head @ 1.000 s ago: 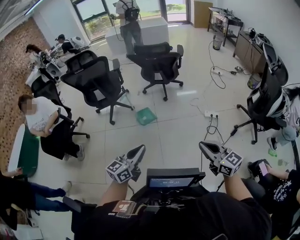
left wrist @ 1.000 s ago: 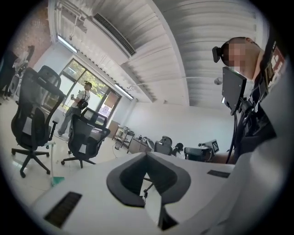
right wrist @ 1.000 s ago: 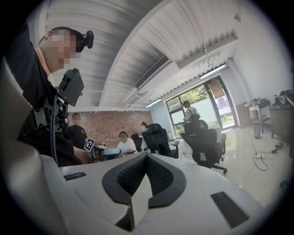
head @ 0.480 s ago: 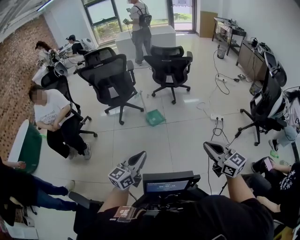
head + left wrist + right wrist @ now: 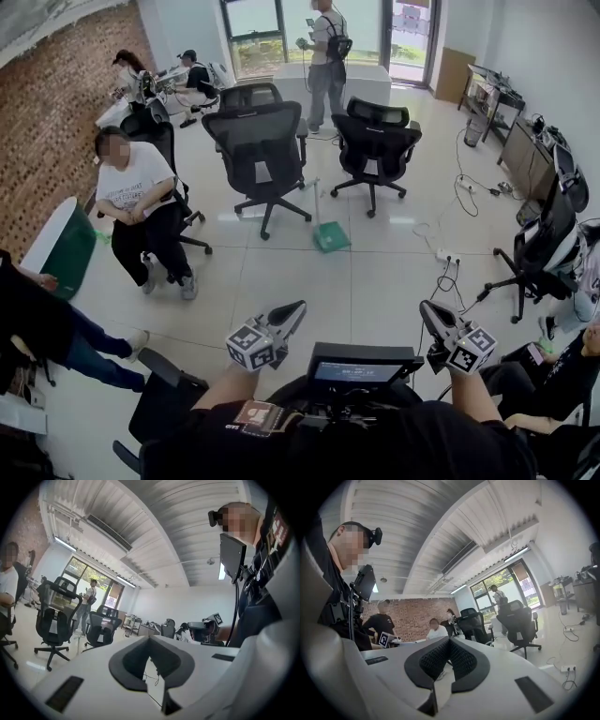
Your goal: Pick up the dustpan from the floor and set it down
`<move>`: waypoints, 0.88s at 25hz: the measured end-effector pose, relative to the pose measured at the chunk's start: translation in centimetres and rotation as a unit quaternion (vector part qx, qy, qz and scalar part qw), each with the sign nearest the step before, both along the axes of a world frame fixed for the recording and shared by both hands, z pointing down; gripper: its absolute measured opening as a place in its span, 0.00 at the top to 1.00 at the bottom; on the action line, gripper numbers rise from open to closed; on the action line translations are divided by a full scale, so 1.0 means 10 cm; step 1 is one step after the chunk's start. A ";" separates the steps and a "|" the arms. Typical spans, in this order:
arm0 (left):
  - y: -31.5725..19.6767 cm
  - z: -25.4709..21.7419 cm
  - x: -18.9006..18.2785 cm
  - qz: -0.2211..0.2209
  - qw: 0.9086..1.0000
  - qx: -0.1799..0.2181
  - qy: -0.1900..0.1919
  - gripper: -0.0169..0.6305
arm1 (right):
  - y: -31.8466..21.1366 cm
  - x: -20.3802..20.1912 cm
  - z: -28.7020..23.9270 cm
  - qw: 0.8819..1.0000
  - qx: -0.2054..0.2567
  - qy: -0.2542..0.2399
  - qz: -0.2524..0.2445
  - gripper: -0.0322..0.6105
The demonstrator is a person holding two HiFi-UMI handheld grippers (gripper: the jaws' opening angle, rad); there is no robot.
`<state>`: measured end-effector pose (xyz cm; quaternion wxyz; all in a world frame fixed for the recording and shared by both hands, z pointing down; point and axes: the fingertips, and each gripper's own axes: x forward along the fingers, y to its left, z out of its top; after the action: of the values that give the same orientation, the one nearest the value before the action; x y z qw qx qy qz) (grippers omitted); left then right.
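Holding both grippers low and level ahead of the body. The left gripper (image 5: 298, 307) has its jaws pressed together with nothing between them. The right gripper (image 5: 428, 311) matches it, pads meeting at the tip, empty. Past the pads, each gripper view gives only the room and part of the wearer's torso. A chest screen (image 5: 361, 367) sits between the two grippers, and the wearer's arms are cut off by the bottom edge.

The green dustpan (image 5: 331, 237) rests on the white tiled floor (image 5: 375, 291), well apart from both grippers, with its long handle standing up. The handle top is hard to separate from the chair behind it. The dustpan is too small to pick out in either gripper view. One black office chair (image 5: 261, 150) stands behind it to the left, a second chair (image 5: 375, 145) behind it to the right.

Versus a second ago, the dustpan has slid right in the head view and the brick wall (image 5: 56, 122) fills more of the left side. The seated person in a white shirt (image 5: 131, 183) is now higher in frame. The grippers keep the same closed pose.

Counts: two grippers, one dustpan, two chairs near it with more farther off, one power strip (image 5: 448, 255), at least six other people, some cut by the frame edges.
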<state>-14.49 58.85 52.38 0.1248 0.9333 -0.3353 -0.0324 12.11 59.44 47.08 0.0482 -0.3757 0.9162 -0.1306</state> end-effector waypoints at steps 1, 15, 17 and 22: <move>0.04 -0.05 0.02 -0.006 1.000 0.002 0.003 0.96 | 0.05 0.06 -0.01 1.000 -0.002 -0.004 0.002 0.94; 0.50 -0.29 1.06 -0.031 0.999 0.018 0.008 0.96 | 0.32 1.08 0.01 1.000 -0.002 0.010 -0.021 0.94; 0.52 -0.31 1.07 -0.036 0.999 0.018 0.008 0.96 | 0.35 1.10 0.01 1.000 -0.002 0.012 -0.026 0.94; 0.61 -0.31 1.11 -0.032 0.999 0.020 0.007 0.96 | 0.44 1.12 -0.03 0.999 0.002 0.014 -0.030 0.94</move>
<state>-3.41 64.92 49.27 0.1074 0.9242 -0.3631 -0.0492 23.36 63.87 46.79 0.0326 -0.3500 0.9279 -0.1245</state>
